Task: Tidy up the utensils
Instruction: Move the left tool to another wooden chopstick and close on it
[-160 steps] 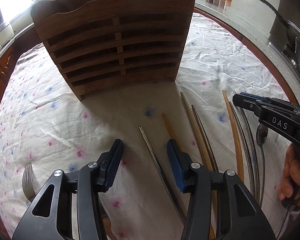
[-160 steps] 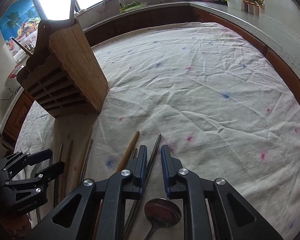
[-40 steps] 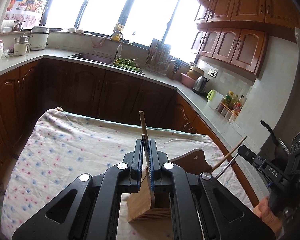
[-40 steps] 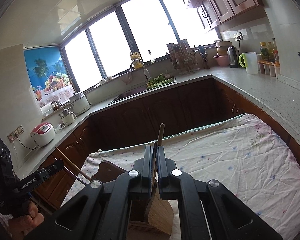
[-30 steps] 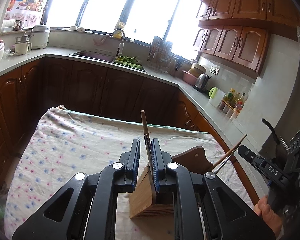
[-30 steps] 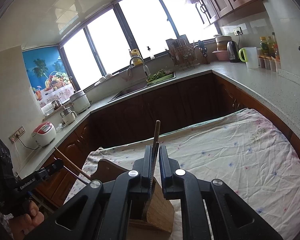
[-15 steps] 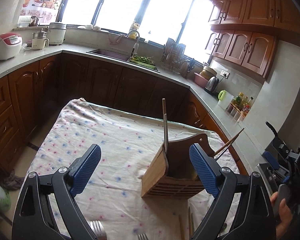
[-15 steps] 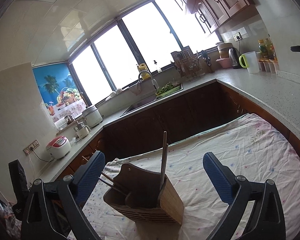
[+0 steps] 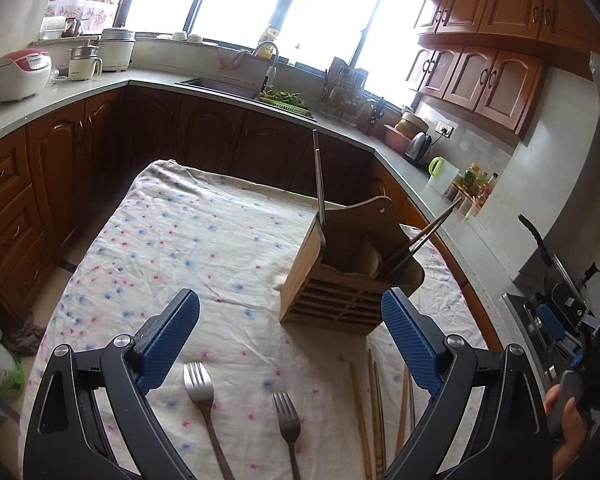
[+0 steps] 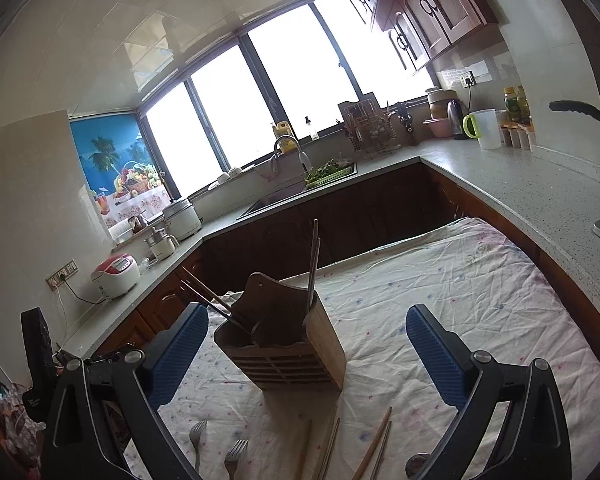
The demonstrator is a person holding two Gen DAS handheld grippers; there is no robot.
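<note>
- Left gripper (image 9: 290,336) jaws spread wide, nothing between the pads; they have just been opening.
- Right gripper (image 10: 306,354) jaws also spread wide, pads pinching nothing; just been opening too.
- Wooden utensil holder (image 9: 342,280) stands on the flowered tablecloth (image 9: 188,240), ahead of the left jaws, nearer the right-hand pad, apart from both pads.
- Right wrist view: same holder (image 10: 288,344) sits ahead between the two pads, closer to the left-hand one, not touched.
- One pair of chopsticks (image 9: 319,176) stands near upright at the holder's left corner; second pair (image 9: 428,232) leans out of its right side.
- Right wrist view: upright pair (image 10: 314,264) at the holder's right side, leaning pair (image 10: 208,294) sticks out left.
- Two forks lie flat on the cloth under the left jaws: fork (image 9: 204,396) near the left-hand pad, second fork (image 9: 289,428) about mid-gap.
- Loose chopsticks (image 9: 374,408) lie on the cloth below the holder, just inside the right-hand pad.
- Right wrist view: loose chopsticks (image 10: 340,448) below the gap, spoon (image 10: 416,465) bowl at the bottom edge by the right-hand finger.
- Person's hand (image 9: 566,432) grips the right gripper's handle at the far right edge of the left wrist view.
</note>
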